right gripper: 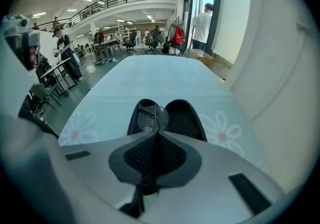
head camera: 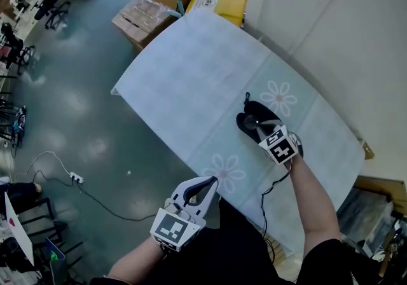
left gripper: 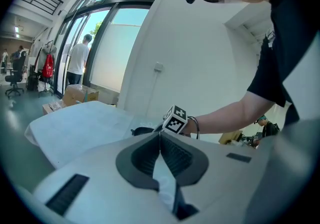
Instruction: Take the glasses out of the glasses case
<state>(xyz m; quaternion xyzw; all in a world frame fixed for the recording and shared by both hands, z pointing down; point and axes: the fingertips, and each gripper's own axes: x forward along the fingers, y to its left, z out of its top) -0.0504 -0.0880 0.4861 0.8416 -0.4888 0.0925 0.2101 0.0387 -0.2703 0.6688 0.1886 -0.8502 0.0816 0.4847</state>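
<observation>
My right gripper [right gripper: 156,135] pinches the glasses [right gripper: 149,118] by their thin frame, just over the open glasses case [right gripper: 185,118] on the table [head camera: 191,67], ready, I judge, for a clean lift; my left gripper [head camera: 202,183] hangs closed and empty off the table's edge, clear of the work.

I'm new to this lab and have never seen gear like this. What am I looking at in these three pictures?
There is no robot here: a person holds a two-jaw gripper in each hand. One picture comes from a camera on the person's head, looking down. The other two come from cameras riding on the grippers. On the table's flowered cloth lies an open black glasses case. The right gripper is shut on the thin frame of the glasses, at the case. The left gripper is shut and empty, off the table's near edge.
</observation>
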